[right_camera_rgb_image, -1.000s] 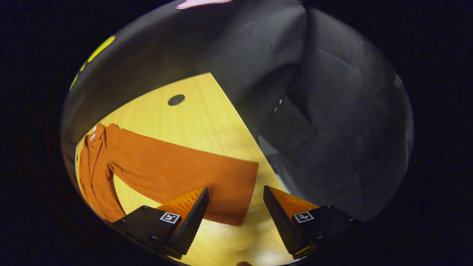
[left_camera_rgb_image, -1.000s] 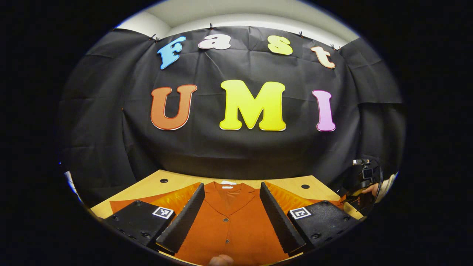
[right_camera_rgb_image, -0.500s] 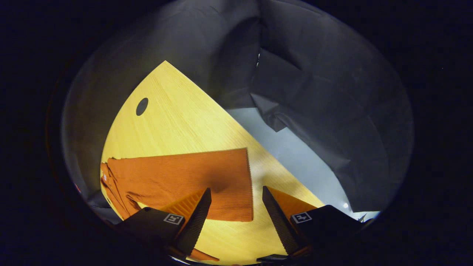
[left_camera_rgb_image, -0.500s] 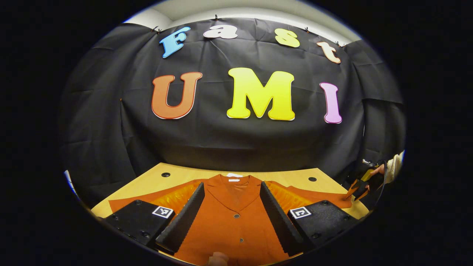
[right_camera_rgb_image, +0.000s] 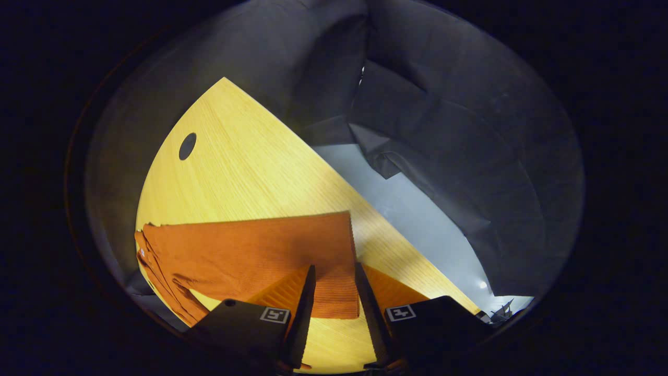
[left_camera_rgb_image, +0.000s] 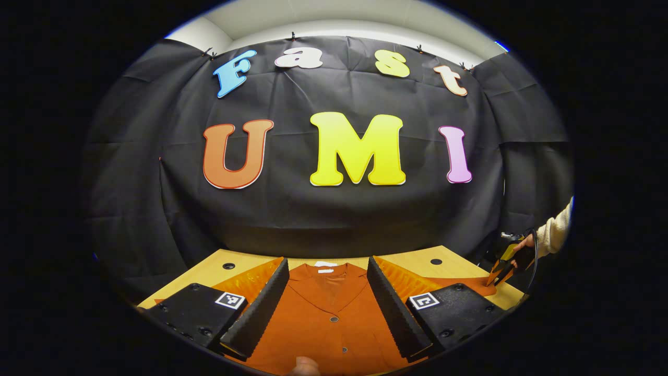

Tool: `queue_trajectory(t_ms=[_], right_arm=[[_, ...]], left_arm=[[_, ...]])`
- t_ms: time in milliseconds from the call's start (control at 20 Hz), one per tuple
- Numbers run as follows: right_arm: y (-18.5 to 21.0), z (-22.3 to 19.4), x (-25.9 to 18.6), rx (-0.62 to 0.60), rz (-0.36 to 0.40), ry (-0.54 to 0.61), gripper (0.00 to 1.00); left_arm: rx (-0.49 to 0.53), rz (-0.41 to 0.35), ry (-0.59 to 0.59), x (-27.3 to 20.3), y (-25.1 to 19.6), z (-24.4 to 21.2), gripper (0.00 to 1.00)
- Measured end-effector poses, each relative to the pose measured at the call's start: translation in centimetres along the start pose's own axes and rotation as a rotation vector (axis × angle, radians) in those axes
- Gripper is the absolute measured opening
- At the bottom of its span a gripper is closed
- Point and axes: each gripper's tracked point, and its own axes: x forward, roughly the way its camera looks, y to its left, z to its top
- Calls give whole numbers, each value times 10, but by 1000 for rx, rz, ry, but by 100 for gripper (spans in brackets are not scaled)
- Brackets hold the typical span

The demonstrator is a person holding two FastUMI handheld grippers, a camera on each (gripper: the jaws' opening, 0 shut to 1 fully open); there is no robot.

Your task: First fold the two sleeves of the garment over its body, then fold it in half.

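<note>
An orange buttoned garment (left_camera_rgb_image: 323, 318) lies flat on the wooden table (left_camera_rgb_image: 206, 270), collar toward the wall. My left gripper (left_camera_rgb_image: 327, 261) hovers open over its chest, with the collar and buttons showing between the fingers. In the right gripper view, the garment's right sleeve (right_camera_rgb_image: 250, 256) stretches across the table (right_camera_rgb_image: 250, 172), its cuff toward me. My right gripper (right_camera_rgb_image: 334, 266) straddles the cuff's edge with its jaws narrowed, a gap still between them. The left gripper view shows that right gripper (left_camera_rgb_image: 496, 277) at the sleeve's end, held by a hand (left_camera_rgb_image: 522, 244) in a cream sleeve.
A round hole (right_camera_rgb_image: 187, 146) sits in the table near its far corner; two more holes (left_camera_rgb_image: 228, 266) (left_camera_rgb_image: 436, 261) show by the back edge. The table's right edge drops to a grey floor (right_camera_rgb_image: 417, 219). Black cloth walls stand close behind and to the right.
The right gripper's jaws have narrowed around the sleeve cuff and it has dropped closer to the table. The left gripper tilted slightly, staying open over the chest.
</note>
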Motion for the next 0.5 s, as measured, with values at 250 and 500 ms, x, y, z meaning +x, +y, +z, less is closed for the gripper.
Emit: queue_trajectory(t_ms=[250, 500], right_arm=[[-12, 4, -4, -34, -84, 10, 47], [-7, 7, 0, -22, -75, 11, 3]], left_arm=[[-17, 19, 26, 0, 9, -8, 98], [-19, 18, 29, -1, 9, -9, 98]])
